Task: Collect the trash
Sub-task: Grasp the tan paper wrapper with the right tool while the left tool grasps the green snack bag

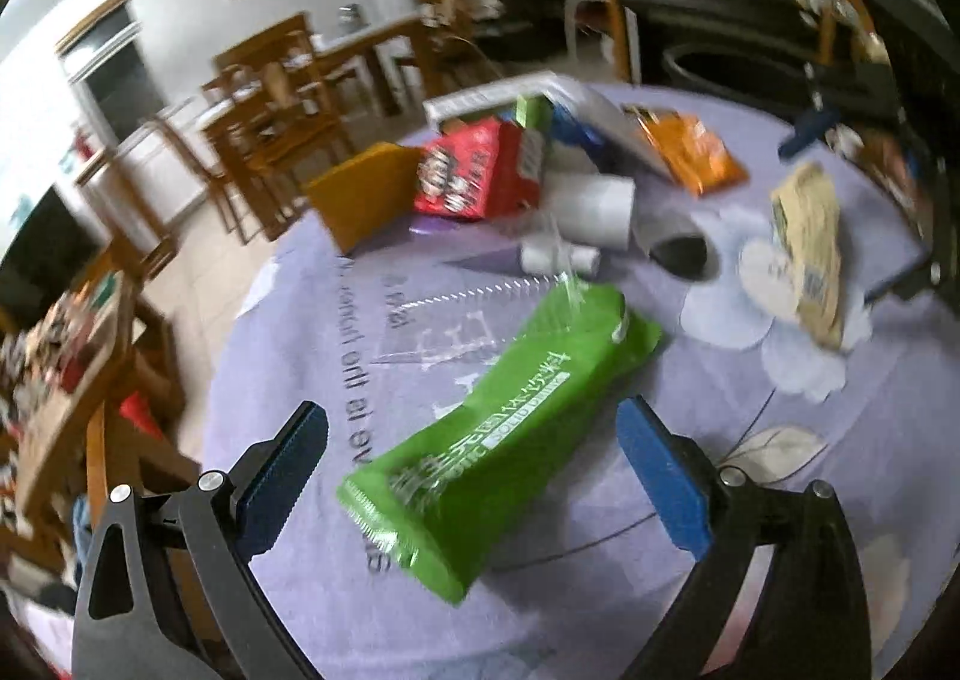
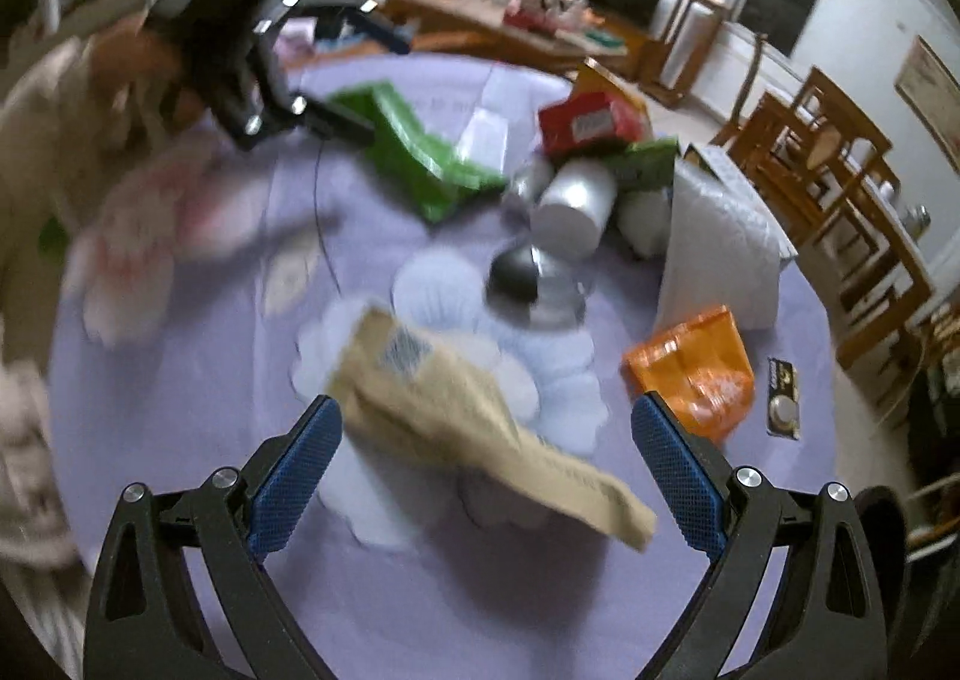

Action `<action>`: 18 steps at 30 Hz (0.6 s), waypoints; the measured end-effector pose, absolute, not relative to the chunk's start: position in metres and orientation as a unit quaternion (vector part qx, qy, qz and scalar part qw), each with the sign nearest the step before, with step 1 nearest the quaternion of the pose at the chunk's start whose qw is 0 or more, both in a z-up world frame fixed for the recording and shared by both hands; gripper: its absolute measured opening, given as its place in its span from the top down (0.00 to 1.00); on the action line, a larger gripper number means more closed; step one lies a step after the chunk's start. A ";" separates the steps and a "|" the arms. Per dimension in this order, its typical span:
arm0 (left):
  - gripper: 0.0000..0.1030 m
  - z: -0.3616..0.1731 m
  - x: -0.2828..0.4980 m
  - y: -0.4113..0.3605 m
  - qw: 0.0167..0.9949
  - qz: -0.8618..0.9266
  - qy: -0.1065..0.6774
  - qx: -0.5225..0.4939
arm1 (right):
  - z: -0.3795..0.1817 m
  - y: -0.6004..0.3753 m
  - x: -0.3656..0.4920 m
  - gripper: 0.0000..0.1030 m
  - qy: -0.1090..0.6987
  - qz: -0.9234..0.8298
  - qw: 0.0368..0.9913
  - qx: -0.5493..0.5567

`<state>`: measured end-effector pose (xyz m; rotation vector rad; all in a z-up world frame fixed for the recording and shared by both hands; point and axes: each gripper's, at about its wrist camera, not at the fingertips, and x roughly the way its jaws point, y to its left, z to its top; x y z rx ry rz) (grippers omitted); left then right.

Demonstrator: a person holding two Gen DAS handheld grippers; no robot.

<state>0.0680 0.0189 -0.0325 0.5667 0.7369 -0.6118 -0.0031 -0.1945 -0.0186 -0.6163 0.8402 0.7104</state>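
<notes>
Left wrist view shows a green wrapper (image 1: 510,428) lying flat on the lilac tablecloth (image 1: 600,590), set diagonally between the spread fingers of the left gripper (image 1: 474,476), which are released and hold nothing; the wrapper's lower end sits closer to the left finger, and neither blue pad clearly touches it. Just beyond the wrapper lies a clear plastic bag (image 1: 456,320), and past that a white paper cup (image 1: 594,212) on its side, next to a second cup (image 1: 681,254) whose dark mouth faces the camera. A red box (image 1: 474,176) leans behind the cups, with a yellow box (image 1: 366,194) just to its left. An orange snack bag (image 1: 690,152) lies further right, and a tan wrapper (image 1: 810,254) rests on a white flower print well to the right. Right wrist view has that tan wrapper (image 2: 480,422) lying crosswise between the fingers of the right gripper (image 2: 486,476), which are likewise wide apart and grasp nothing. The orange snack bag (image 2: 696,374) lies just beyond the right finger, and a small card of button batteries (image 2: 783,398) sits beside it. Across the table the green wrapper (image 2: 420,152) shows next to the left gripper (image 2: 336,80), with the white cup (image 2: 570,212) and red box (image 2: 588,122) near the middle.
</notes>
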 end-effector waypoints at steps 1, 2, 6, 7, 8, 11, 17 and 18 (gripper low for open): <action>0.07 -0.036 0.070 0.019 0.844 -0.298 0.353 0.274 | -0.021 -0.195 -0.003 0.07 0.396 0.331 0.803 -0.298; 0.07 -0.040 0.071 0.017 0.838 -0.304 0.358 0.276 | -0.025 -0.199 -0.005 0.07 0.398 0.331 0.800 -0.303; 0.25 -0.052 0.085 0.014 0.822 -0.316 0.422 0.215 | -0.035 -0.201 0.001 0.27 0.411 0.315 0.799 -0.305; 0.35 -0.052 0.086 0.015 0.821 -0.323 0.429 0.195 | -0.037 -0.199 0.005 0.34 0.417 0.312 0.801 -0.296; 0.37 -0.052 0.086 0.015 0.823 -0.320 0.429 0.192 | -0.039 -0.203 0.007 0.42 0.423 0.312 0.802 -0.282; 0.42 -0.052 0.081 0.012 0.833 -0.299 0.429 0.184 | -0.036 -0.199 0.015 0.54 0.422 0.318 0.809 -0.257; 0.47 -0.049 0.061 0.006 0.842 -0.290 0.423 0.171 | -0.023 -0.195 0.019 0.88 0.408 0.334 0.827 -0.193; 0.47 -0.048 0.058 0.005 0.846 -0.287 0.421 0.160 | -0.021 -0.198 0.017 0.89 0.407 0.339 0.830 -0.177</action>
